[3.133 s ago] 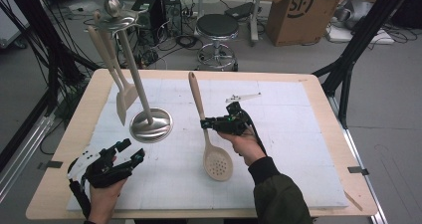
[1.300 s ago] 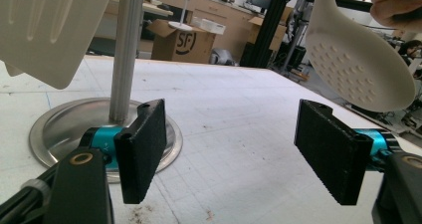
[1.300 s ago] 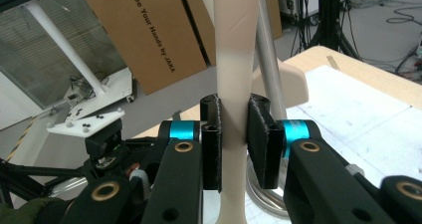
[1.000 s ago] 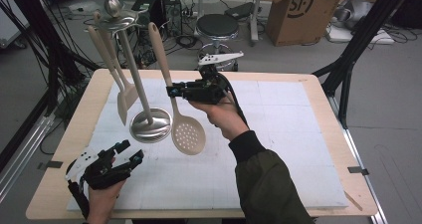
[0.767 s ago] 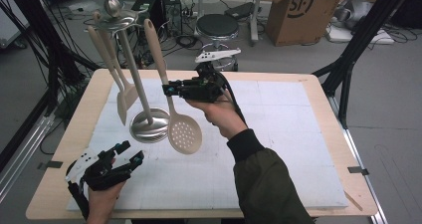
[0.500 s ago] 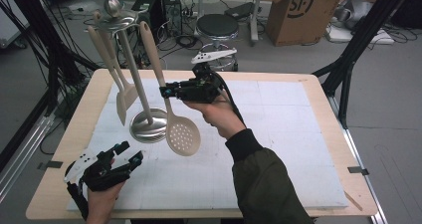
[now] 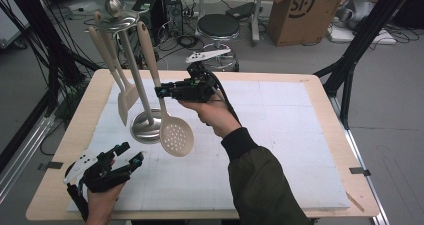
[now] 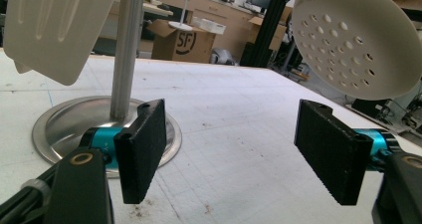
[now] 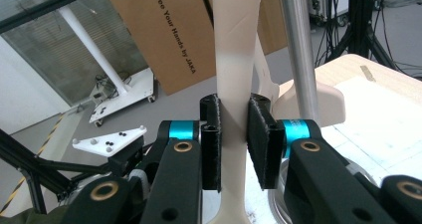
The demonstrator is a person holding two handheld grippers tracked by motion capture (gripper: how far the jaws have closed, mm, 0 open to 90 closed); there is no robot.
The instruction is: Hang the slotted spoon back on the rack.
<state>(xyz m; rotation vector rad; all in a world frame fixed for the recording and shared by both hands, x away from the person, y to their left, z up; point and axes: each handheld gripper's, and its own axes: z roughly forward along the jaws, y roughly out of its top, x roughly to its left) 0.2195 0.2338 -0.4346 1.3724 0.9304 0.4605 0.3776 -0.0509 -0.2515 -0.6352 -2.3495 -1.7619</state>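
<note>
A cream slotted spoon (image 7: 175, 134) hangs upright beside the steel utensil rack (image 7: 131, 65), with its handle top up at the rack's ring. My right gripper (image 7: 161, 91) is shut on the handle (image 9: 235, 59) partway up; both pads touch it, and the jaws have just been opening a little with the handle still between them. A cream spatula (image 7: 124, 102) hangs on the rack's far side. My left gripper (image 7: 127, 156) rests low at the table's front left, open and holding nothing. From there the spoon's bowl (image 8: 353, 40) hangs above its right jaw, in front of my left gripper (image 8: 234, 149).
The rack's round steel base (image 7: 144, 127) stands on the white mat (image 7: 280, 135) at the table's left. The rack's pole (image 9: 298, 59) stands just right of the held handle. Beyond the table are a stool (image 7: 220, 27) and a cardboard box (image 7: 295, 10).
My right gripper has lifted the slotted spoon off the mat and carried it left to the rack, inching closer over the last second. The left gripper has stayed put.
</note>
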